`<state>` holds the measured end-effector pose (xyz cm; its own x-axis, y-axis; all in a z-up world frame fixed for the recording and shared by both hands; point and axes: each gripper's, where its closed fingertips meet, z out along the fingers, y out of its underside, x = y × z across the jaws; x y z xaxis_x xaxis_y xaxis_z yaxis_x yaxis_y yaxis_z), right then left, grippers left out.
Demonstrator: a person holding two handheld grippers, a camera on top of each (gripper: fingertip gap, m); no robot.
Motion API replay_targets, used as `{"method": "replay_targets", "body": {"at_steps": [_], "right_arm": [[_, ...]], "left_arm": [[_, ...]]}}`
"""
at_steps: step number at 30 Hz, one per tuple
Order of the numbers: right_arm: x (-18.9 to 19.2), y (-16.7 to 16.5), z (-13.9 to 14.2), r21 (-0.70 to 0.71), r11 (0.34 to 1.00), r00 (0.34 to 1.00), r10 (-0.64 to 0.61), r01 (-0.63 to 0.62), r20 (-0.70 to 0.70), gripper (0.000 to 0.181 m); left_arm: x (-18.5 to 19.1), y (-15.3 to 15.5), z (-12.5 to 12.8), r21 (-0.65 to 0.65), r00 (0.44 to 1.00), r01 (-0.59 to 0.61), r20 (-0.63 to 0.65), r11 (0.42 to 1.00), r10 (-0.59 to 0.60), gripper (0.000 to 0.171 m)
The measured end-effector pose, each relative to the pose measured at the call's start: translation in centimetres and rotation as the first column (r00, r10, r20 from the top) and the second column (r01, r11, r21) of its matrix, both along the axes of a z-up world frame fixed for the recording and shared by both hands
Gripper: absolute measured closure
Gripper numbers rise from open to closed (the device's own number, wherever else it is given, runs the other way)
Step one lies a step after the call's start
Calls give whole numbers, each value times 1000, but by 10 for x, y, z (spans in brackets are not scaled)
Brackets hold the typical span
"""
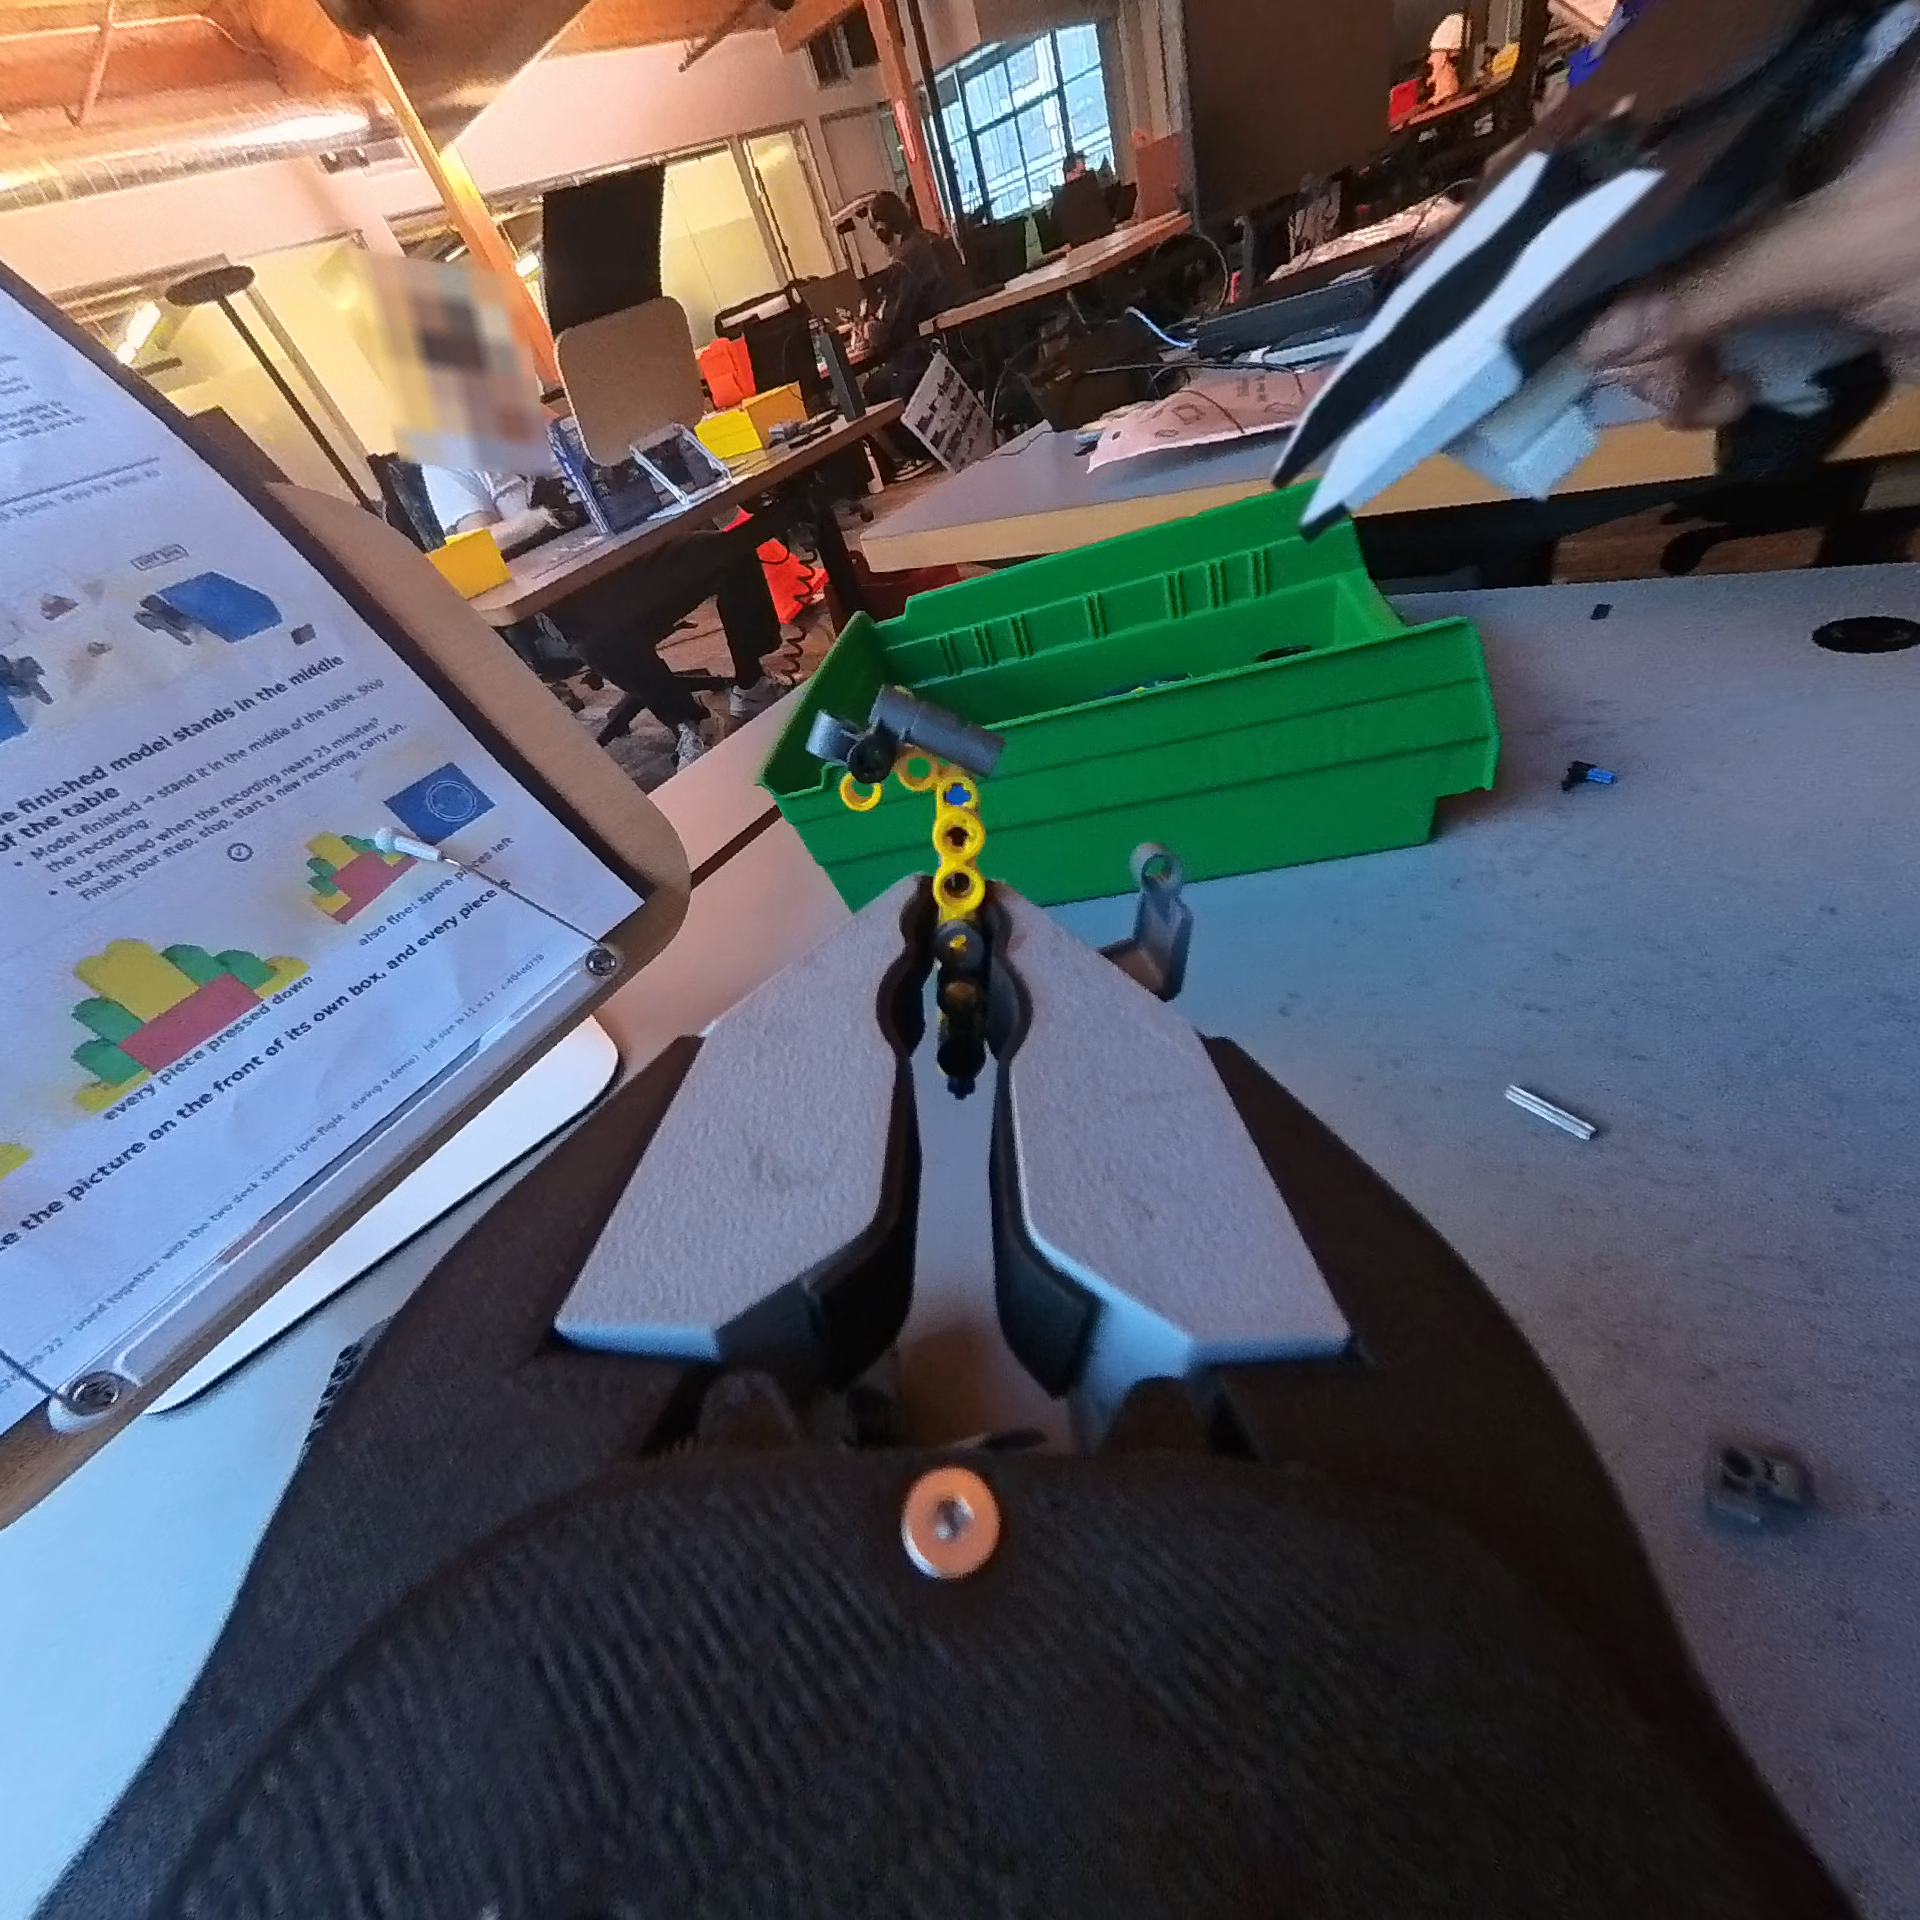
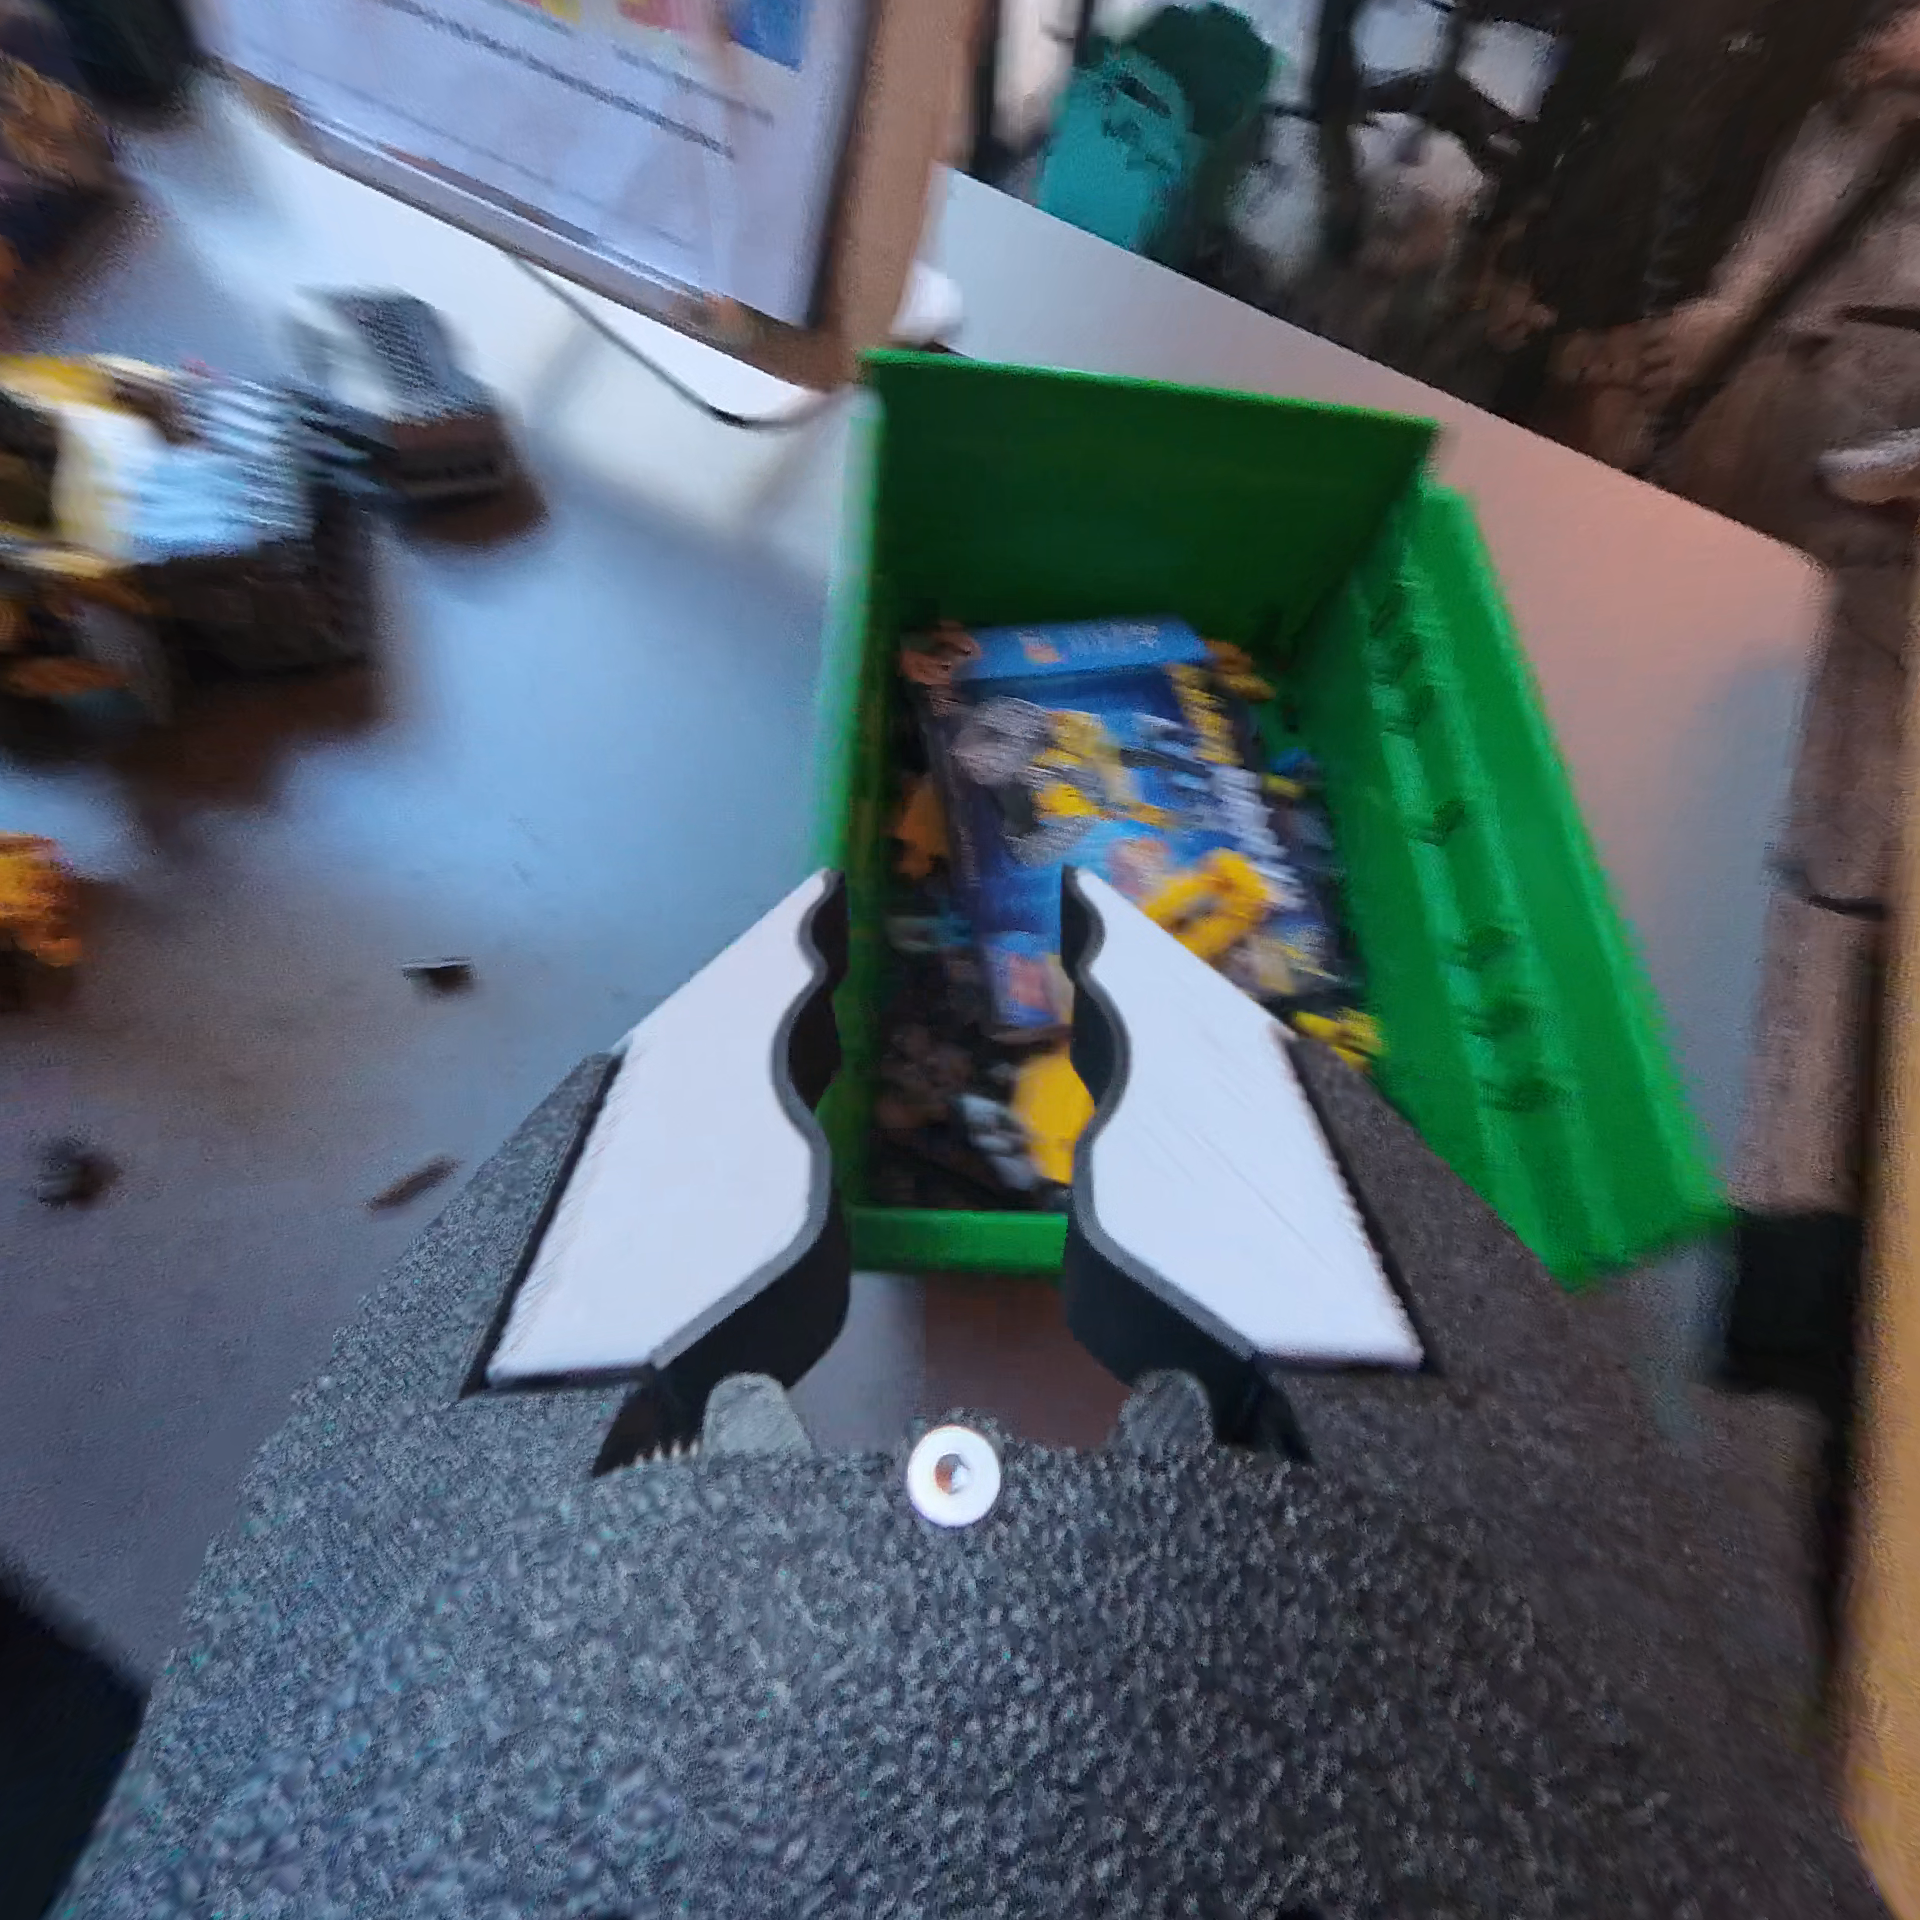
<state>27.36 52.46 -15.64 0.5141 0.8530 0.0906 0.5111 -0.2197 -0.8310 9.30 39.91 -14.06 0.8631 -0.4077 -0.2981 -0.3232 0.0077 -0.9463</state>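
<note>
My left gripper point(image 1: 958, 914) is shut on a yellow holed beam point(image 1: 956, 831) that sticks up from its tips, with grey connector pieces point(image 1: 904, 732) pinned at the top. A green bin point(image 1: 1164, 717) stands just beyond it on the table. My right gripper point(image 2: 951, 894) is open and empty, held above the near end of the green bin point(image 2: 1455, 831), which holds a blue and yellow booklet point(image 2: 1122, 810) and loose pieces. The right gripper also shows in the left wrist view point(image 1: 1340, 488), above the bin's far right corner.
An instruction sheet on a wooden stand point(image 1: 260, 831) is at the left. Small loose parts lie on the grey table: a grey arm piece point(image 1: 1158, 925), a grey pin point(image 1: 1550, 1112), a dark block point(image 1: 1756, 1488). A blurred yellow and black model point(image 2: 125, 540) sits at left. The gap from one gripper's tips to the other's is roughly 20 centimeters. From either gripper's tips it is about 20 centimeters to the grey pin point(image 1: 1550, 1112). Look for it in the right wrist view point(image 2: 409, 1185) too.
</note>
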Motion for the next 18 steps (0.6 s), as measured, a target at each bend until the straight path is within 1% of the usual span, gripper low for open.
{"method": "replay_targets", "body": {"at_steps": [2, 3, 4, 5, 6, 7, 9, 10, 12, 14, 16, 18], "right_arm": [[-37, -53, -4, -82, 979, 977, 176, -186, -118, 146], [-54, -79, -17, -115, 957, 961, 254, -267, -113, 151], [-67, -100, -38, -148, 937, 948, 310, -317, -69, 154], [-77, -114, -61, -173, 925, 940, 340, -338, -17, 151], [-87, -124, -80, -193, 917, 934, 358, -349, 10, 145], [-96, -132, -96, -225, 906, 928, 371, -360, 11, 147], [-110, -139, -114, -291, 886, 928, 371, -360, -19, 144], [-114, -136, -119, -290, 891, 932, 361, -349, -11, 144], [-116, -126, -129, -255, 914, 940, 337, -315, 50, 144], [-118, -127, -138, -268, 909, 933, 350, -318, 82, 154], [-120, -130, -139, -272, 901, 926, 371, -338, 76, 168], [-120, -129, -133, -257, 905, 927, 368, -339, 72, 168]], "left_arm": [[1, 0, -1, -5, 1000, 3, 0, 1000, -3, 167], [2, 0, -2, -9, 1000, 7, -2, 1000, -7, 167], [3, 0, -4, -12, 1000, 10, -6, 1000, -10, 167], [5, 0, -4, -13, 1000, 13, -13, 1000, -13, 167], [6, 0, -5, -14, 1000, 15, -19, 1000, -15, 167], [6, 0, -6, -16, 1000, 16, -24, 1000, -17, 167], [6, 0, -7, -17, 999, 14, -33, 1000, -15, 167], [5, 1, -8, -19, 999, 10, -35, 1000, -11, 167], [4, 1, -8, -23, 999, 12, -30, 1000, -13, 167], [5, 0, -7, -23, 999, 16, -29, 1000, -16, 168], [6, 0, -7, -21, 999, 16, -34, 1000, -17, 167], [7, 0, -8, -26, 999, 21, -34, 999, -22, 167]]}}
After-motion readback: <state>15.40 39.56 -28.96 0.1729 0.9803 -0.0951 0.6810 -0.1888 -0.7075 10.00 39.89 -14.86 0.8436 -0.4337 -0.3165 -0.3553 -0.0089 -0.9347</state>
